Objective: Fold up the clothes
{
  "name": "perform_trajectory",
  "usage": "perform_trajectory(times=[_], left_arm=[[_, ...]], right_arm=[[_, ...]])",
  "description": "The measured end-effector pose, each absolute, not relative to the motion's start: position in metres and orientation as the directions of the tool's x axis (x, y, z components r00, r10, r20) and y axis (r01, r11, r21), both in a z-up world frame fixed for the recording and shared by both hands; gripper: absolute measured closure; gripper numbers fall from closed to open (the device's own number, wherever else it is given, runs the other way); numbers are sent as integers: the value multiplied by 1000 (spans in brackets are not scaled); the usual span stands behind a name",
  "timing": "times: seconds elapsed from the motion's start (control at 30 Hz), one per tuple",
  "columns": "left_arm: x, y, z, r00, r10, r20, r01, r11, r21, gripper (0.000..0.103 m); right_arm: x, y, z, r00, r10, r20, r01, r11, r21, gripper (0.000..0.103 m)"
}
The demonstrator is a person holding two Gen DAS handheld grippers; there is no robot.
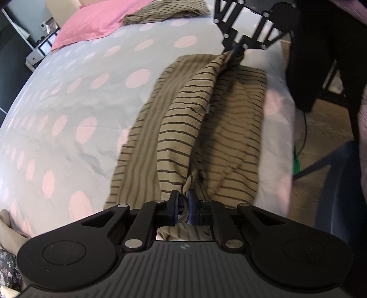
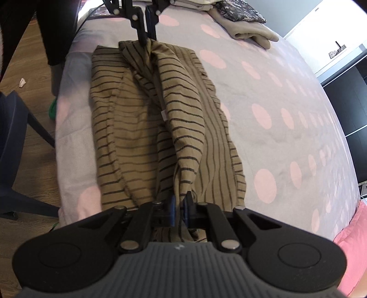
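Observation:
A tan garment with thin dark stripes (image 1: pixel 183 119) lies lengthwise on the bed, partly folded, with a raised ridge of cloth running between the two grippers. My left gripper (image 1: pixel 182 201) is shut on a bunched end of that ridge; the same gripper shows at the top of the right wrist view (image 2: pixel 146 29). At the opposite end, my right gripper (image 2: pixel 179 206) pinches the striped garment (image 2: pixel 160 119) between its blue pads. In the left wrist view the right gripper (image 1: pixel 237 49) holds the far tip of the ridge.
The bed (image 1: pixel 68 103) has a pale cover with pink dots. A pink pillow (image 1: pixel 96 20) and another striped cloth (image 1: pixel 165 11) lie at its head. Folded clothes (image 2: pixel 243 20) sit at the other end. A dark blue chair (image 2: pixel 13 142) stands on the wooden floor beside a person in dark clothing (image 1: pixel 321 57).

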State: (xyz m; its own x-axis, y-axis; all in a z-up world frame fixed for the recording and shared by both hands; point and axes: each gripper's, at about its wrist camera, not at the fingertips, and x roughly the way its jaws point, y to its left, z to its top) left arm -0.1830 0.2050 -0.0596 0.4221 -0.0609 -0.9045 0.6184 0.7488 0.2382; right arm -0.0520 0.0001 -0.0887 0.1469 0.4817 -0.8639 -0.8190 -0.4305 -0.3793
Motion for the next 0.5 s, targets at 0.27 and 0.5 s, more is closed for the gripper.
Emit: perform_trajectory(times=[0.27, 0.5], left_arm=[[-202, 187, -88, 344, -32, -938, 653, 727, 215, 102], [-203, 189, -108, 319, 22, -947, 638, 734, 232, 102]], right_arm=[[-71, -17, -112, 154, 439, -885, -791, -481, -377, 94], [-75, -15, -140, 205, 433, -878, -781, -468, -413, 93]])
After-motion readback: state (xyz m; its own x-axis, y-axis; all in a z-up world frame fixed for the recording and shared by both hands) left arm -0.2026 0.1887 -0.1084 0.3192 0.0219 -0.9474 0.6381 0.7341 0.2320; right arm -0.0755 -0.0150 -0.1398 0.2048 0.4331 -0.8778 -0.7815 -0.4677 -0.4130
